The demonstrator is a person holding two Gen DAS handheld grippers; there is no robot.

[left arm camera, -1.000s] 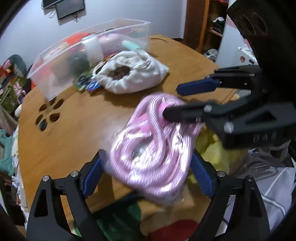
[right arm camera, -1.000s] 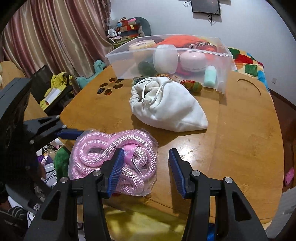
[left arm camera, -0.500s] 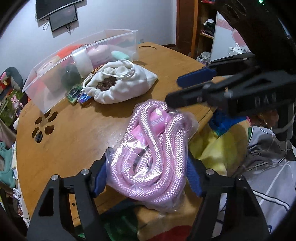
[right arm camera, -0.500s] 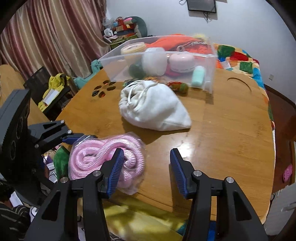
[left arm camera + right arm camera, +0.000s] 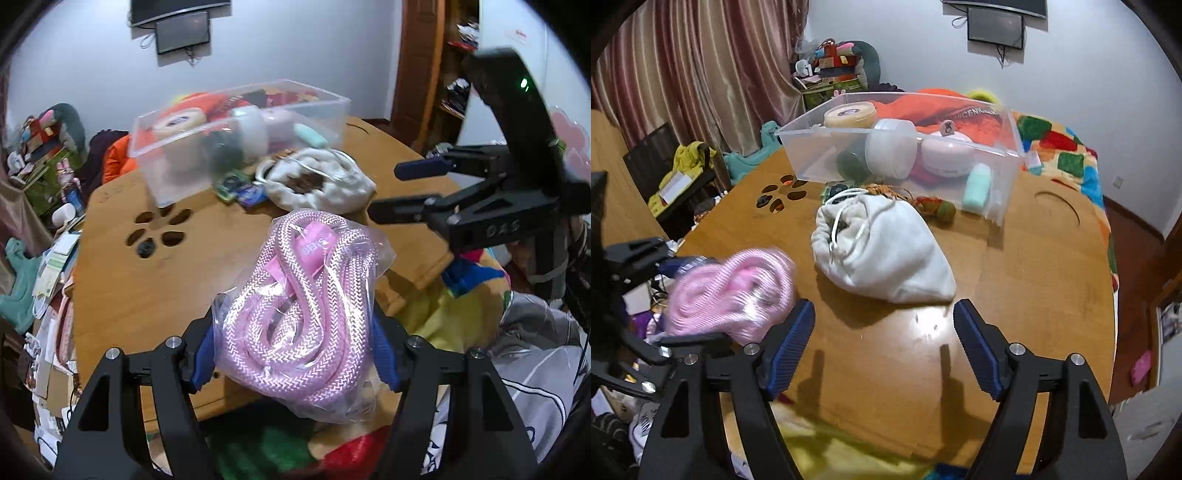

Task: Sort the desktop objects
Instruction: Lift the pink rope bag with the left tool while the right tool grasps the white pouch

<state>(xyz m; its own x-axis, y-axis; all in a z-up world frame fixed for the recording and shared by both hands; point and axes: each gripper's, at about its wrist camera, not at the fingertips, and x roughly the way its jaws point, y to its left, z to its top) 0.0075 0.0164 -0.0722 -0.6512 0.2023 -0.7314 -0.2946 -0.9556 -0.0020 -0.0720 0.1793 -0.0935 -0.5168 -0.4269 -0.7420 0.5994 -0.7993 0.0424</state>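
Lifted since a second ago, the bagged pink rope (image 5: 299,314) is now hanging off the tabletop (image 5: 147,280) at its near edge, squeezed between the left gripper's (image 5: 291,354) blue pads, whose jaws are closing on it. Released by the right gripper (image 5: 882,350), it is sitting just left of that gripper's left pad in the right wrist view, blurred. Those jaws are opening wide over bare wood, with nothing between them. Farther in, a white drawstring bag (image 5: 882,251) is lying at mid-table, and behind it a clear bin (image 5: 905,147) is holding jars and bottles at the far edge.
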